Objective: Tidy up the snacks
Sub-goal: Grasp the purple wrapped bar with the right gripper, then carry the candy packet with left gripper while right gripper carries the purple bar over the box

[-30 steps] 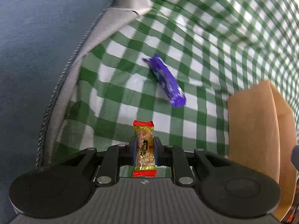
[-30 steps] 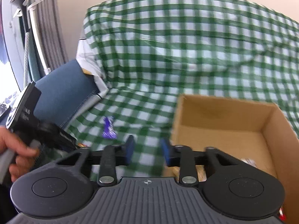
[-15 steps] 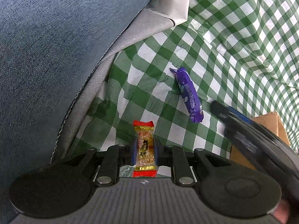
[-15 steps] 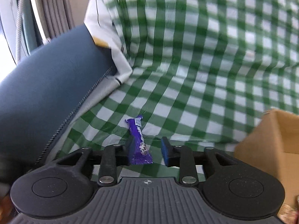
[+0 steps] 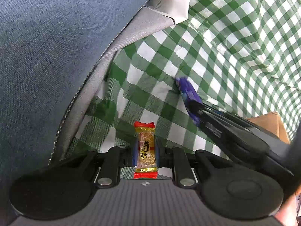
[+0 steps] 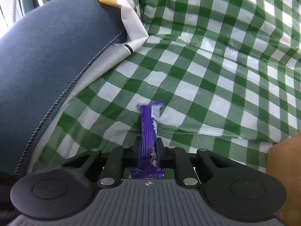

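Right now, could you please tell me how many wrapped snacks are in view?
2: a gold-and-red wrapped peanut candy in the left tongs, a purple wrapped bar in the right tongs. More may be hidden.

Cloth (image 6: pixel 216 60): green-and-white check
Cushion (image 6: pixel 47 56): dark blue, grey edging
Peanut candy (image 5: pixel 145 150): gold wrapper, red ends, black characters
Snack bar (image 6: pixel 148 135): purple wrapper
Box (image 6: pixel 284 169): plain brown cardboard
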Tool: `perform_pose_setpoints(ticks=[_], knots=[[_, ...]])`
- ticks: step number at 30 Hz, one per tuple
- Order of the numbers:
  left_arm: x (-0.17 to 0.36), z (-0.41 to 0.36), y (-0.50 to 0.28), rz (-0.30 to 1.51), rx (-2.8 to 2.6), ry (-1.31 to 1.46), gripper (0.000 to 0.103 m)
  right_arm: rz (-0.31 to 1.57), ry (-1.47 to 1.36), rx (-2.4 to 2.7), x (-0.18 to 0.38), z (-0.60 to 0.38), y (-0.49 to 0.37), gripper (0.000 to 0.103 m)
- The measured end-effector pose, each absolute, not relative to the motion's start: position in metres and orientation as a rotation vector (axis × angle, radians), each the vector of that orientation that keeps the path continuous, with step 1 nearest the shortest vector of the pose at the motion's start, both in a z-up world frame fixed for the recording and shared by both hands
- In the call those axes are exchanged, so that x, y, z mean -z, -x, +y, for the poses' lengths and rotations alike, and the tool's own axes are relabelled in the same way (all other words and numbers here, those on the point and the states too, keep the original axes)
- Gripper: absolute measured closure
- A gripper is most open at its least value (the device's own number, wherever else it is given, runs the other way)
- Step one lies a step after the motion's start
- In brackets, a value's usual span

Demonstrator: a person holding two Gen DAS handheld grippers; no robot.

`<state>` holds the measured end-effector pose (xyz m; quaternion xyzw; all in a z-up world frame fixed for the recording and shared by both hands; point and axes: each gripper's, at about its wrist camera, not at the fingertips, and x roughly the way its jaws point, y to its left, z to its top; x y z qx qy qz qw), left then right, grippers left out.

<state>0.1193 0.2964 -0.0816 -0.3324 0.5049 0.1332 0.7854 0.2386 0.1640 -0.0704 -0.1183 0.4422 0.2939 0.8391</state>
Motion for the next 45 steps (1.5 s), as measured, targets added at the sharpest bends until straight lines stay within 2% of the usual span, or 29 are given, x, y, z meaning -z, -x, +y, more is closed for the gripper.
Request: perform_pose_setpoints(ticks=[14,19,24,31,45], knots=[[0.043,0.250,-0.094,0.928,-0.191,0.575,0.085,0.663,0.091,-0.663,-0.066,0.008,-0.139,0.091],[0.023,0.213,-0.075,0.850,-0.149,0.494,0.085,0.535,0.075,-0.637,-0.091,-0.067,-0.090,0.091],[0.013,0.184,-0.061,0.794,-0.126,0.436,0.085,0.438,0.052,-0.574,-0.085,-0.119,-0.046,0.091],[0.009,0.153,-0.062,0.751,-0.118,0.384,0.085,0.469,-0.072,-0.447,-0.037,-0.164,-0.044,0.091],[0.012,0.128,-0.074,0.749,-0.114,0.291,0.085,0.450,-0.077,-0.388,-0.028,-0.188,-0.041,0.091]])
